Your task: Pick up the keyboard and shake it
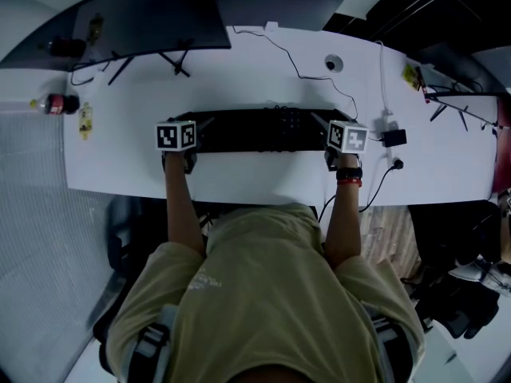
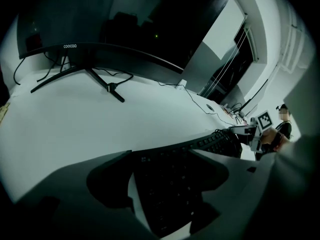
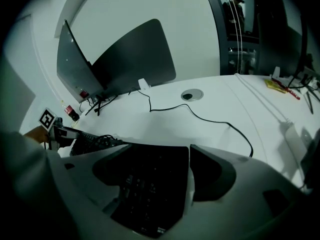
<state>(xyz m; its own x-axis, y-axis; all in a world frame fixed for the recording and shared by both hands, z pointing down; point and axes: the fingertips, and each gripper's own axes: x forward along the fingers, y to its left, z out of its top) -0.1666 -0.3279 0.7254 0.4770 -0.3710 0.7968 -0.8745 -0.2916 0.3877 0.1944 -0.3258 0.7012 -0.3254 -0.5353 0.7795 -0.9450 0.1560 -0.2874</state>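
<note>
Keyboard (image 1: 263, 130) is lying flat on the white desk (image 1: 263, 183), close to the near edge and right in front of the person, so as far as I can see it isn't in the air. Left gripper (image 2: 162, 154) is over its left end and right gripper (image 3: 155, 149) over its right end. Both sets of tongs are spread wide with the keyboard's ends sitting between them, and the pads don't look like they're squeezing anything. My read: it's lined up, but the clamping, lifting and shaking aren't happening here.
</note>
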